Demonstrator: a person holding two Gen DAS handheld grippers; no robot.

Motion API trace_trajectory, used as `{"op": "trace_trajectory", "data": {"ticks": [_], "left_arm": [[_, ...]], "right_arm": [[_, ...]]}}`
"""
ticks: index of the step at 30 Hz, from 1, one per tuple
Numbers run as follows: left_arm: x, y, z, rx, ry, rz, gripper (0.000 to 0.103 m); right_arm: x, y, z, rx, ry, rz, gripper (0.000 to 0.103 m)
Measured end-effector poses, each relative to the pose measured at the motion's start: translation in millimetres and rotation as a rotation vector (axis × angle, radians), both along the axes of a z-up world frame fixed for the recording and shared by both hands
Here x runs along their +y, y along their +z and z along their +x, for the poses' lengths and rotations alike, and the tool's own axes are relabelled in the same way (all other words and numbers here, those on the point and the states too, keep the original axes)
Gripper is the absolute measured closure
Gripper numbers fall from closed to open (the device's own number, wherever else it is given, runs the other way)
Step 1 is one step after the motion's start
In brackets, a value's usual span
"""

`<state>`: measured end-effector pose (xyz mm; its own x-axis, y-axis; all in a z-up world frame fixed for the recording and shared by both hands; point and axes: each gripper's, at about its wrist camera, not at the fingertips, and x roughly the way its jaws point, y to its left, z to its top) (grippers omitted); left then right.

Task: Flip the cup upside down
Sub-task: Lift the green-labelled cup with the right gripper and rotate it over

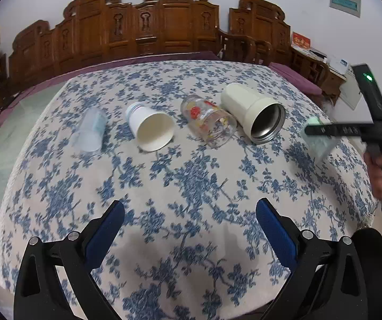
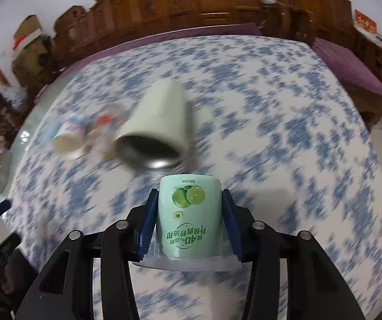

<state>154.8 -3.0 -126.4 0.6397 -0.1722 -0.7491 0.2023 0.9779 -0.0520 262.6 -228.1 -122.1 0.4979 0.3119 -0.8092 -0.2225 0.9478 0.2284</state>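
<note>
Motion-blurred floral tablecloth [image 2: 284, 122] behind green cup [image 2: 189, 218], clamped in right tongs [image 2: 189, 229]

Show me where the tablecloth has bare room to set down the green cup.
Free: the near cloth between the left gripper and the row of lying cups. Crowded: that row, from clear cup to steel cup.

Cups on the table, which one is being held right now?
The green lime-print cup, clamped in the right tongs; the other four lie on their sides on the tablecloth.

place: home living room | cues: carved wooden sofa [image 1: 161, 24], floral tablecloth [image 1: 185, 186]
</note>
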Motion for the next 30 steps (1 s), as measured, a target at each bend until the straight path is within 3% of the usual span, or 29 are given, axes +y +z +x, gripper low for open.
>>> {"op": "trace_trajectory", "data": {"ticks": [8, 19, 24, 26, 30], "left_arm": [[19.2, 3.5, -16.2, -0.004, 0.049, 0.0, 0.008], [55.1, 8.4, -26.1, -0.008, 0.129, 0.003, 0.008], [60.2, 8.3, -27.7, -0.004, 0.145, 0.014, 0.008], [60.0, 8.6, -28.1, -0.005, 0.148, 0.019, 0.008], [54.0, 10.7, -27.3, -0.007, 0.149, 0.034, 0.008]], "right_arm": [[65.3, -8.2, -47.3, 0.001, 0.094, 0.08, 0.053], [130.3, -32.0, -61.6, 0.032, 0.171, 0.034, 0.053], [141.5, -39.0, -59.9, 0.021, 0.178, 0.004, 0.053], [140.8, -34.3, -61.8, 0.0, 0.184, 0.016, 0.047], [125.9, -13.1, -76.8, -0.092, 0.172, 0.039, 0.044]]}}
